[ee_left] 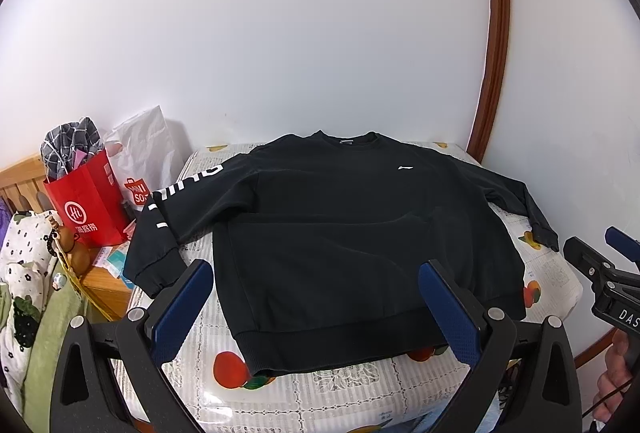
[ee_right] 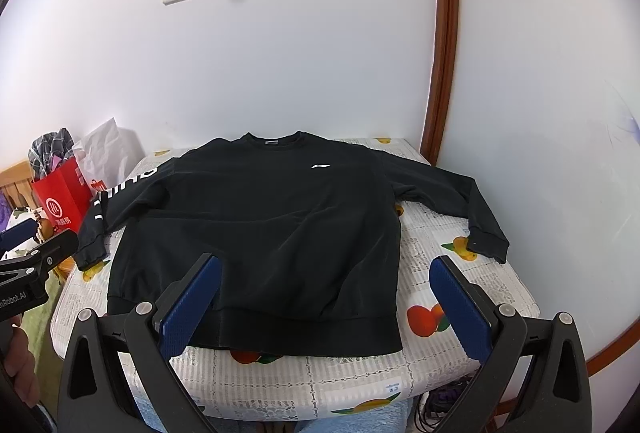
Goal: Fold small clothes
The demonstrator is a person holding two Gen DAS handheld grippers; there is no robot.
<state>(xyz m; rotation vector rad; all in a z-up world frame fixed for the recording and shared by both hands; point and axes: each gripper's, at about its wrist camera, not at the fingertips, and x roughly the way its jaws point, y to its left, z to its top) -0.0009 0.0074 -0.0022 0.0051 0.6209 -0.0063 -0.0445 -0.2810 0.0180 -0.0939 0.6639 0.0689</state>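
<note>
Sweatshirt, black with a small white chest logo, lay flat and face up on the fruit-print tablecloth, both sleeves spread outward. Left gripper and right gripper hovered near its hem, jaws spread wide, grasping nothing. A red bag stood left of the table.

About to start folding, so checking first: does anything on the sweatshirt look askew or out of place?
The sweatshirt lies flat, front up. Only its lettered sleeve hangs off the table's edge; nothing else stands out.
</note>
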